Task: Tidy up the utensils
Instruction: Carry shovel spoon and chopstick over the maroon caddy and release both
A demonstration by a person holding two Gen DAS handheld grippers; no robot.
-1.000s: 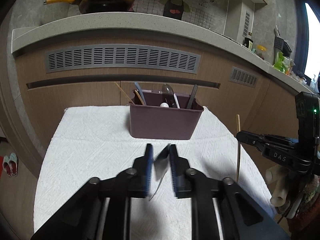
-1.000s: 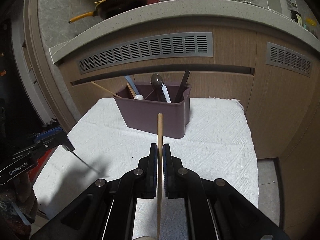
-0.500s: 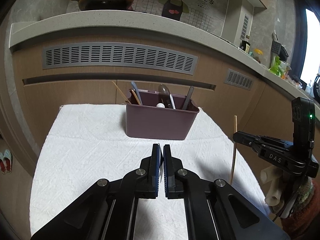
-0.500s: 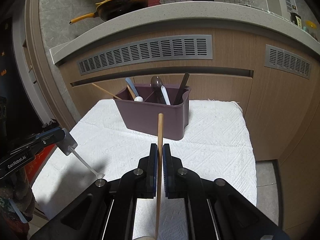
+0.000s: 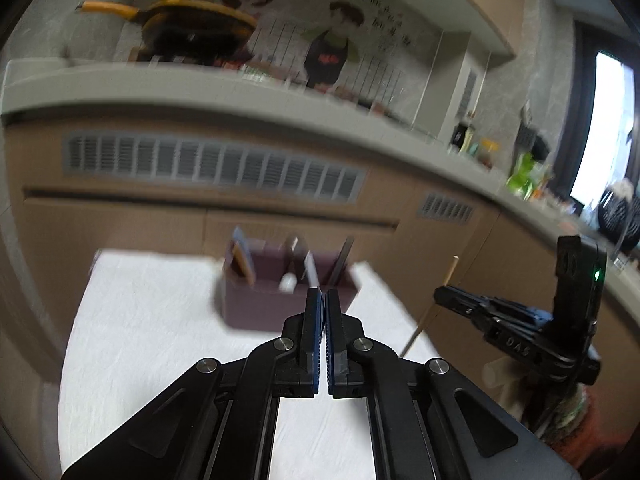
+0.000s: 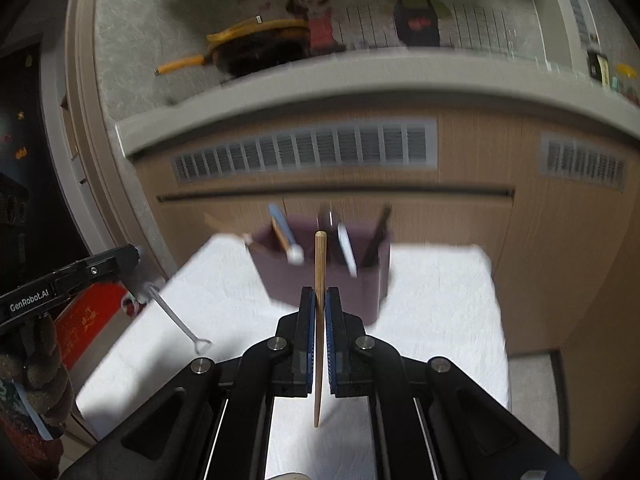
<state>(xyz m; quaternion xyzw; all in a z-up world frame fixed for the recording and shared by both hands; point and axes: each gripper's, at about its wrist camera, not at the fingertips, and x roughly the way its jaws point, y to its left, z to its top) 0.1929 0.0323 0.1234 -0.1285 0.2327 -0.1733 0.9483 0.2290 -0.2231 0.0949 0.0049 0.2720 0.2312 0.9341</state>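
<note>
A dark purple utensil caddy (image 5: 256, 304) (image 6: 360, 280) stands at the far side of a white cloth-covered table (image 5: 140, 340) and holds several utensils. My right gripper (image 6: 319, 300) is shut on a wooden chopstick (image 6: 320, 264), held upright; the gripper (image 5: 444, 294) and chopstick (image 5: 450, 270) also show at the right of the left wrist view. My left gripper (image 5: 323, 300) is shut on a thin metal fork. The fork (image 6: 176, 318) hangs down from it in the right wrist view, tines just above the cloth. Both views are motion-blurred.
A wooden cabinet front with grey vents (image 5: 208, 168) rises behind the table under a grey counter (image 6: 360, 76). A black and yellow pan (image 5: 192, 28) sits on the counter. The table's right edge (image 6: 500, 320) drops to the floor.
Both grippers have risen and tilted upward with their utensils, so the caddy sits lower in both views. The fork now hangs clear of the cloth.
</note>
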